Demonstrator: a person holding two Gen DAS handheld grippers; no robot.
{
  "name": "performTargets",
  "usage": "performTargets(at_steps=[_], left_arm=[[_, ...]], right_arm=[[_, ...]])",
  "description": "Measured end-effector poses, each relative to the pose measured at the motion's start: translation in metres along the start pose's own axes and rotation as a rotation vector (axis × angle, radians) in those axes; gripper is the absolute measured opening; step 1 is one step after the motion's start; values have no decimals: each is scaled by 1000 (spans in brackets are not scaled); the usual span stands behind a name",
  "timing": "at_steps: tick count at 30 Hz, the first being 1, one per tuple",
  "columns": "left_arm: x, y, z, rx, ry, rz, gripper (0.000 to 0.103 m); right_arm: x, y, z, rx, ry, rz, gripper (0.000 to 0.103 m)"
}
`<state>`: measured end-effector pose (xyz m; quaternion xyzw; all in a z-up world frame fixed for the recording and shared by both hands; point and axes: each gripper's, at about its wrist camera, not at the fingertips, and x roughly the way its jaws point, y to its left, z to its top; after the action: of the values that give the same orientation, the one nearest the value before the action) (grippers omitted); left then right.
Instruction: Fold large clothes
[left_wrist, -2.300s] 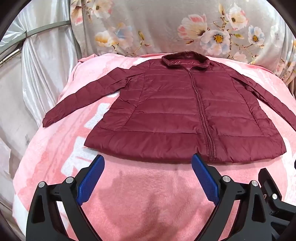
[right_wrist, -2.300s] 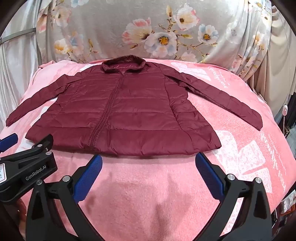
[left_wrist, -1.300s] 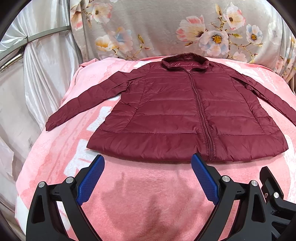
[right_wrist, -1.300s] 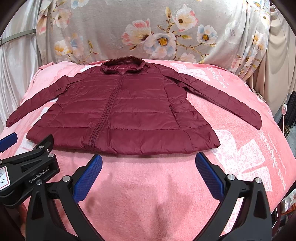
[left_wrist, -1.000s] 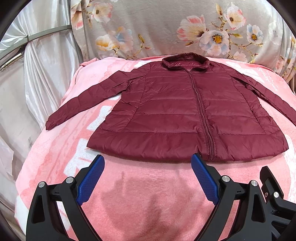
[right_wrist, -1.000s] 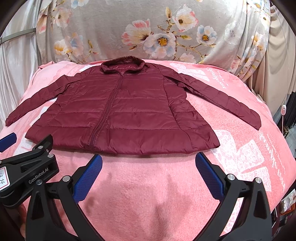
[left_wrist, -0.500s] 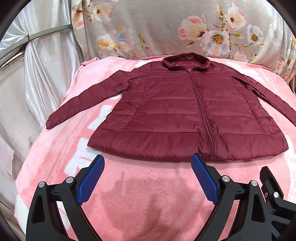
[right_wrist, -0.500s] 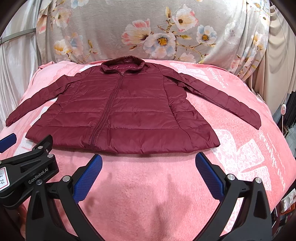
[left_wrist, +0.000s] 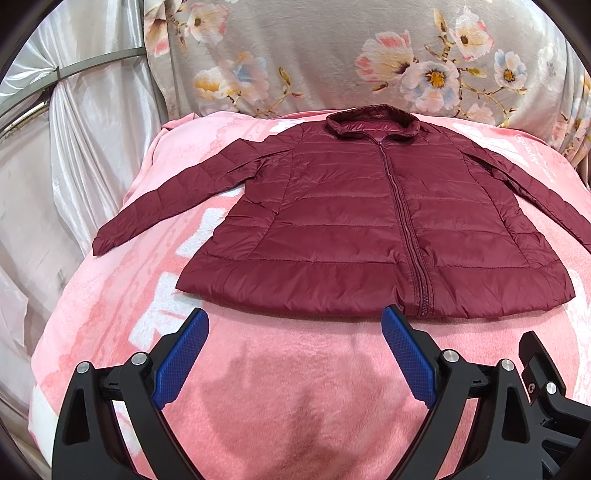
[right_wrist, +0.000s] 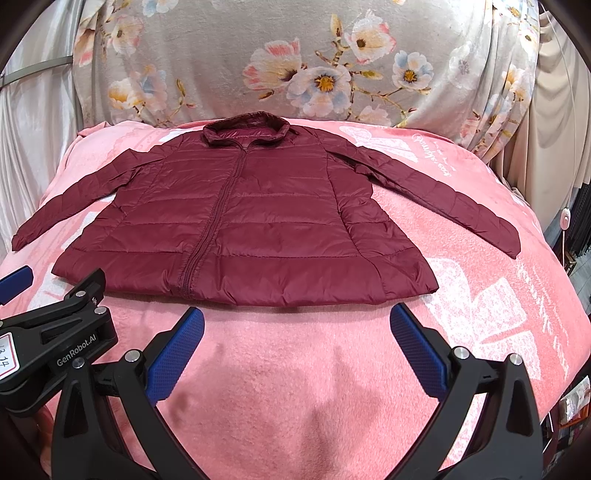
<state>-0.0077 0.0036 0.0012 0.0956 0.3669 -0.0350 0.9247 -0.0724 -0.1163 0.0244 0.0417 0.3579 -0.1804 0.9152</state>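
Jacket (left_wrist: 351, 229) flat on blanket (left_wrist: 277, 398); unfolded

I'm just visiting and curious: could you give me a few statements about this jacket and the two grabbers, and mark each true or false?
1. The maroon puffer jacket lies flat, front up, on the pink blanket. True.
2. Its zipper is open. False: it is zipped up.
3. The left gripper is open and holds nothing. True.
4. The right gripper grips the hem. False: its fingers are apart, short of the hem.
5. Both sleeves are folded over the chest. False: both are spread outward.
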Motion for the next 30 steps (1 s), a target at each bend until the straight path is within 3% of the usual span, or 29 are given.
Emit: performTargets(at_steps=[30], left_arm=[[2,4,-5,-2,8,2,92]], right_arm=[[2,0,-1,3,4,4,98]])
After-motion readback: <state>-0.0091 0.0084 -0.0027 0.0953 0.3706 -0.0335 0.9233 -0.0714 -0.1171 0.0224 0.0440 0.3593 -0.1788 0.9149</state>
